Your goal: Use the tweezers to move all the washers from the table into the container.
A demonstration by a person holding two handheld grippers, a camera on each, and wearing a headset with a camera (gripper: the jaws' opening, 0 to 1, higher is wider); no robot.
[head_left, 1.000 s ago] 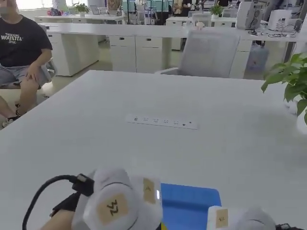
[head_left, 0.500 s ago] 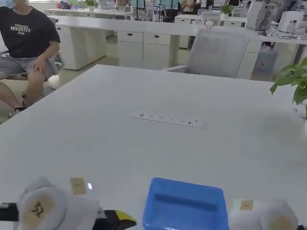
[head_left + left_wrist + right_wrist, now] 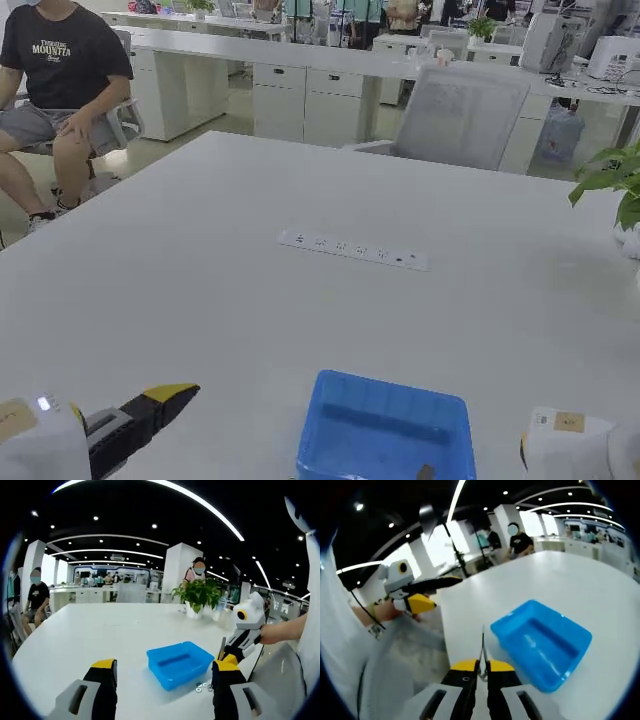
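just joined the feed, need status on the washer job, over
Left hand-held gripper open, empty. Right hand-held gripper shut on tweezers. Washers on table beside blue container. No obstruction seen.

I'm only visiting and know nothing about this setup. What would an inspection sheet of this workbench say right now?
Surface: white table, looks clean.
Job's things: blue container; a few washers on the table beside it; tweezers.
Clutter: power strip mid-table.
Grippers: left gripper open; right gripper shut on the tweezers.
Cables: black cable trailing from the left gripper.
Surroundings: seated person, chair, plant.
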